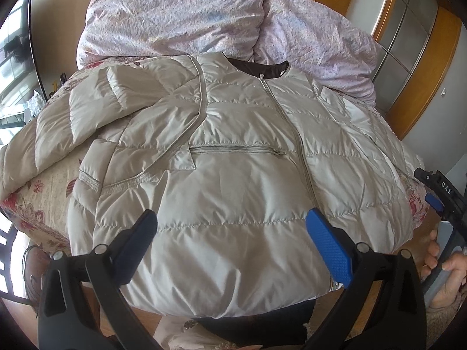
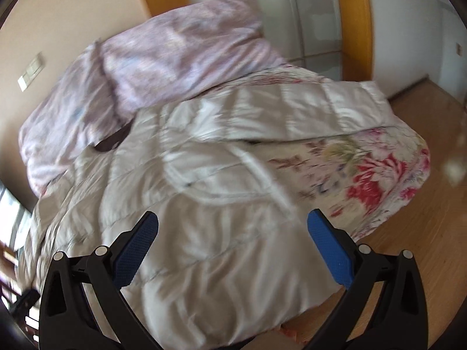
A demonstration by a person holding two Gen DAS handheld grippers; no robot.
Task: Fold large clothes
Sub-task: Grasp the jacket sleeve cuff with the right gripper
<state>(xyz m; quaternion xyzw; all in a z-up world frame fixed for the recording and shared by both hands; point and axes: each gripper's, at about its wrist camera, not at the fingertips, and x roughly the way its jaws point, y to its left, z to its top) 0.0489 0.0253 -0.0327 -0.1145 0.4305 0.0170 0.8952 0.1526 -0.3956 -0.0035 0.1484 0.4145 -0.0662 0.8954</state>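
Note:
A pale beige quilted jacket [image 1: 233, 151] lies front up on the bed, zipped, its collar at the far side. One sleeve [image 1: 96, 110] is folded back across the chest on the left. My left gripper [image 1: 232, 218] hovers open over the jacket's hem with nothing between its blue pads. In the right wrist view the jacket [image 2: 189, 204] is blurred; its other sleeve [image 2: 306, 110] stretches out to the right over the floral cover. My right gripper [image 2: 233, 218] is open above the jacket's lower edge and holds nothing. It also shows at the far right of the left wrist view, right gripper [image 1: 437, 192].
A crumpled lilac duvet [image 1: 181, 17] is piled behind the jacket. The floral bedspread [image 2: 379, 169] covers the bed down to its corner. Wooden floor [image 2: 423, 248] lies to the right, with a wood-framed glass door [image 2: 309, 20] behind. A hand [image 1: 446, 271] holds the right gripper's handle.

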